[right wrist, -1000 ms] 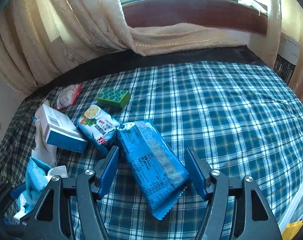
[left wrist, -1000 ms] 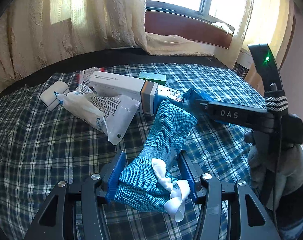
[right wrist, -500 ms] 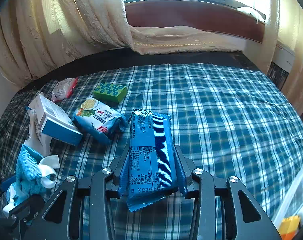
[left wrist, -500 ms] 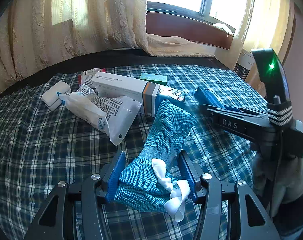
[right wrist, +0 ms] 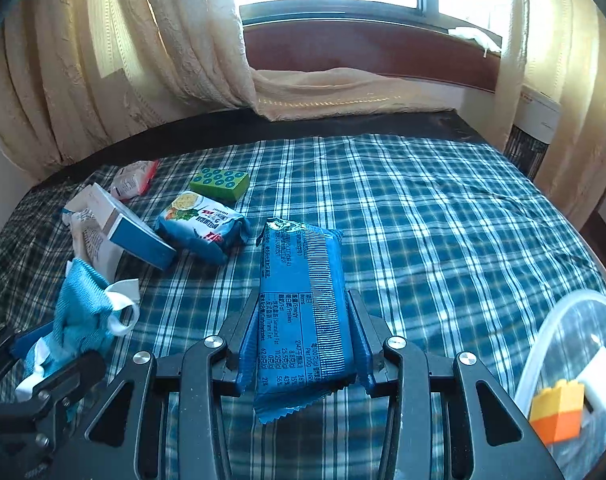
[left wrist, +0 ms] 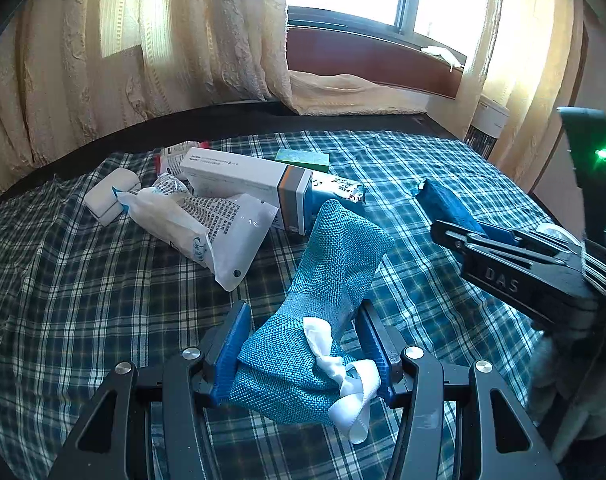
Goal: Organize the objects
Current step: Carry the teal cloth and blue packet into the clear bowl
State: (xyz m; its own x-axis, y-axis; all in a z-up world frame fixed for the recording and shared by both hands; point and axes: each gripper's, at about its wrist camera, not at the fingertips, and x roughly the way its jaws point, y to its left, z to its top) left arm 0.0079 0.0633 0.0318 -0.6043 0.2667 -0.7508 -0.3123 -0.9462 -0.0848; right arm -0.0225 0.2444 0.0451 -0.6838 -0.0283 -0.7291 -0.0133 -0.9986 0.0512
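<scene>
In the left wrist view, the left gripper (left wrist: 303, 344) is clamped on a teal woven pouch (left wrist: 327, 280) with a white ribbon bow (left wrist: 343, 368), its blue pads pressing both sides of the pouch's near end while the far end rises above the plaid cloth (left wrist: 83, 300). Beyond the pouch lie a long white carton (left wrist: 243, 184), a white printed bag (left wrist: 199, 224) touching the carton's near side, and a green block (left wrist: 303, 160) behind the carton. Right of the pouch, the right gripper (left wrist: 447, 216) shows side-on with a blue wrapper between its fingers. In the right wrist view, the right gripper (right wrist: 303, 344) has just been closing, and its pads now grip a blue snack packet (right wrist: 303, 304) by its long sides. Left of the packet sit a noodle packet (right wrist: 203, 228) and the white carton (right wrist: 119, 224); the green block (right wrist: 219, 182) lies beyond them. The pouch (right wrist: 79, 312) appears at far left. Right of the packet, a clear container (right wrist: 559, 320) holds an orange brick (right wrist: 555, 412).
</scene>
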